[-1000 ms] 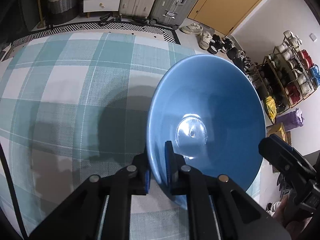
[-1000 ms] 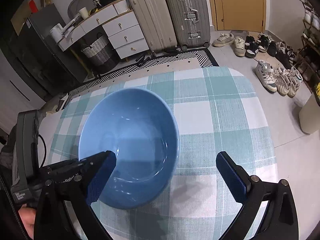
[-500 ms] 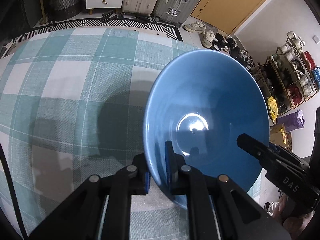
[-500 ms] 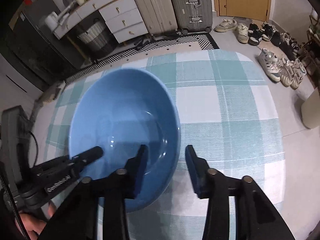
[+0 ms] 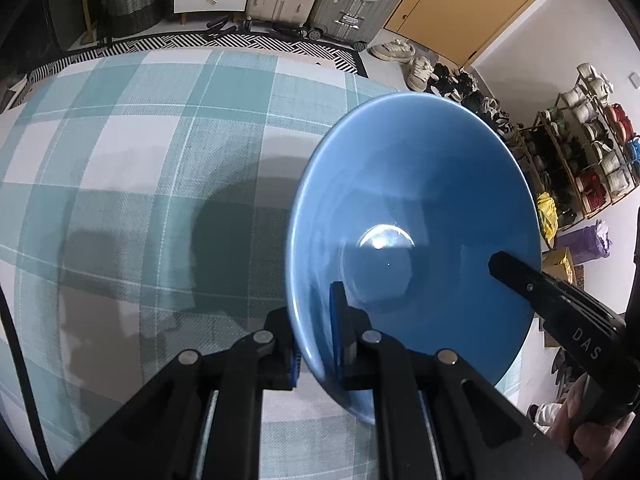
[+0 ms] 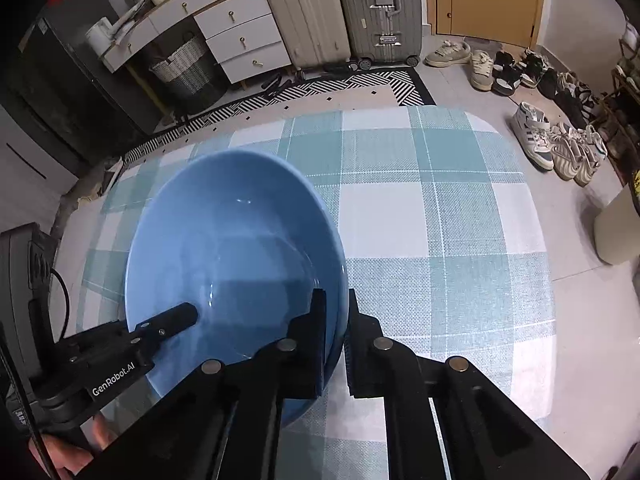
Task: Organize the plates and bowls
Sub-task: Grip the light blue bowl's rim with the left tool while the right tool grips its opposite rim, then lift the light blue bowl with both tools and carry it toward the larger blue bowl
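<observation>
Two black grippers, left (image 5: pixel 316 344) and right (image 6: pixel 336 340), pinched tight on opposite rims of round blue bowl (image 5: pixel 412 240) above teal checked tablecloth (image 6: pixel 432 220), suitcases (image 6: pixel 376 12) and shoes (image 6: pixel 536 136) beyond.

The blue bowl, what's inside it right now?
The blue bowl holds no food or dishes, only one finger of each gripper reaching over its rim. The spots beneath those fingers are covered.
</observation>
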### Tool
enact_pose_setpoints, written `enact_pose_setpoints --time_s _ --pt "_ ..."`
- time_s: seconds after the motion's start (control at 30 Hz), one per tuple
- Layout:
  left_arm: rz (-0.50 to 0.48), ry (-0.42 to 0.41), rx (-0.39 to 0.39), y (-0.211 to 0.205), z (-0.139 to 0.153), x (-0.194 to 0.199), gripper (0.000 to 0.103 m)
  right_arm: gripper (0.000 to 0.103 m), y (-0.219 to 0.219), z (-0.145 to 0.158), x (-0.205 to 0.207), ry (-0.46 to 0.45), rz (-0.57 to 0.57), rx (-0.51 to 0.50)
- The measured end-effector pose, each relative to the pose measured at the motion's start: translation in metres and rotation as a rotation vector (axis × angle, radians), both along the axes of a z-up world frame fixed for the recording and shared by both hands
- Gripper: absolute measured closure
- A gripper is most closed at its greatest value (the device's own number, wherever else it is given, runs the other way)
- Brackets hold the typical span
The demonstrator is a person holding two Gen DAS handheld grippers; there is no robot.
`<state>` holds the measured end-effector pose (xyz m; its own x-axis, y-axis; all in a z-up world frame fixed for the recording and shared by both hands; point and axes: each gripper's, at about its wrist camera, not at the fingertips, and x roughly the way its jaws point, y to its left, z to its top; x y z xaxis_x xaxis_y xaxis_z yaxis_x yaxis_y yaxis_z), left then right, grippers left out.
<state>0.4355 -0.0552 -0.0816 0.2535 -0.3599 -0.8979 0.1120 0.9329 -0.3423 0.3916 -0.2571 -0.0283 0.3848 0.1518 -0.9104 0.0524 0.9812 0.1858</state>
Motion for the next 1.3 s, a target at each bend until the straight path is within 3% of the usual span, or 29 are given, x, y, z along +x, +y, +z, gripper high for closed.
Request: enact_pose_setpoints --time_s 0.53,0.97,1.3 --pt "-0.020 0.030 -0.011 -0.002 0.002 -0.017 0.094 0.096 -0.003 0.003 -0.013 0.025 0.001 0.008" --pt "-0.033 0.035 0.003 -0.006 0.019 -0.065 0.094 0.096 -0.016 0.003 -0.062 0.085 -0.021 0.076" --pt "-0.041 0.012 0.025 -0.008 0.049 -0.101 0.094 0.096 -0.015 0.033 -0.102 0.070 -0.034 0.071"
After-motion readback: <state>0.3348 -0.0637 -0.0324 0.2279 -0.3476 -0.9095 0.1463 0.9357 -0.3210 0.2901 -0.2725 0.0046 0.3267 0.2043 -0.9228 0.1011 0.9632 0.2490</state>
